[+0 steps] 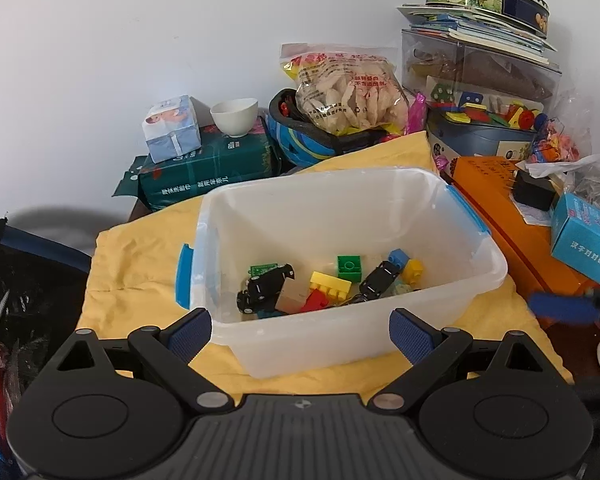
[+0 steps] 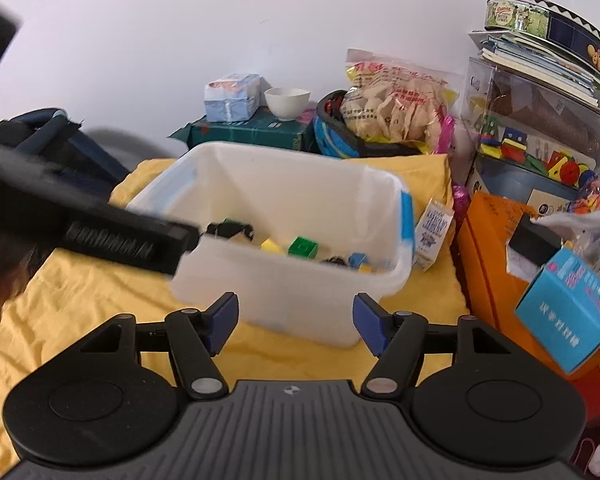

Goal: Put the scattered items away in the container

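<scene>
A translucent white plastic container [image 1: 380, 352] with blue latches stands on a yellow cloth [image 1: 132, 272]. Inside lie a black toy car [image 1: 264, 286], a green brick [image 1: 349, 268], yellow bricks [image 1: 330, 284], a red brick, a blue brick and a second black car [image 1: 380, 278]. My left gripper [image 1: 300, 334] is open and empty just before the container's near wall. My right gripper [image 2: 296, 322] is open and empty in front of the container [image 2: 300, 292]. The left gripper's body [image 2: 80, 220] crosses the right wrist view, blurred.
Clutter rings the cloth: a green package [image 1: 208, 172] with a tissue box and white bowl [image 1: 234, 116], a snack bag [image 1: 344, 92], an orange box [image 1: 512, 216], a blue carton [image 1: 584, 238], stacked clear bins with a tin. A small milk carton [image 2: 432, 236] stands right of the container.
</scene>
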Tool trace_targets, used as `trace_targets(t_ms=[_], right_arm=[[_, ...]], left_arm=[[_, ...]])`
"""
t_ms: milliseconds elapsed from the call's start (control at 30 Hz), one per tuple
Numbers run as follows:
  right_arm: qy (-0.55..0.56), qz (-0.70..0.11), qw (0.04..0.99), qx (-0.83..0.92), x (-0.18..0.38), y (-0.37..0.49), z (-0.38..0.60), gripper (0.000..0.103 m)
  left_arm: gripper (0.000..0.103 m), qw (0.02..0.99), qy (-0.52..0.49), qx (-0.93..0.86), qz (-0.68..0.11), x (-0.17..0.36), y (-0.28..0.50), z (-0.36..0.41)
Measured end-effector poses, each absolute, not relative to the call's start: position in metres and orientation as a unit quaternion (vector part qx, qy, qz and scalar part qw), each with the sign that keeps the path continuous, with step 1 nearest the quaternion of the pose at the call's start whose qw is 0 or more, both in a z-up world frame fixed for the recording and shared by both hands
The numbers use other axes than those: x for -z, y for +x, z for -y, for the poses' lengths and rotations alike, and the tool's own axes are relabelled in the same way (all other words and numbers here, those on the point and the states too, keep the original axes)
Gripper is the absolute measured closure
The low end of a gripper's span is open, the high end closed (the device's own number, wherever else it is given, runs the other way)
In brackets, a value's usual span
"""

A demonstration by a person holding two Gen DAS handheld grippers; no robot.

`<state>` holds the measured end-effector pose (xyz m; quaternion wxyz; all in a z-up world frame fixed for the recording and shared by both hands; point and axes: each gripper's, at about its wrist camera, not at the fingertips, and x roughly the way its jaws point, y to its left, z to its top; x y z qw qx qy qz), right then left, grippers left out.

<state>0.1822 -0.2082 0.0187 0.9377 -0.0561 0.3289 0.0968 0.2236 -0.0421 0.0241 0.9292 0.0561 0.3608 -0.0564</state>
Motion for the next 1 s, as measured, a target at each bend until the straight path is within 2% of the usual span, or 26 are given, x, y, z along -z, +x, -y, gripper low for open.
trace_targets(t_ms=[333,1000], right_arm=[[-0.059,-0.347,0.932,-0.088,-0.028,0.219,0.208,0.025],[-0.089,-0.378,0.919,-0.069,-0.019,0.246,0.214,0.024]], left_arm=[[0.006,0.935,0.052,0.031,-0.349,-0.037,0.232,0.031],[0.006,0.929,0.071,0.023,-0.362,-0.027,0.253,0.031]])
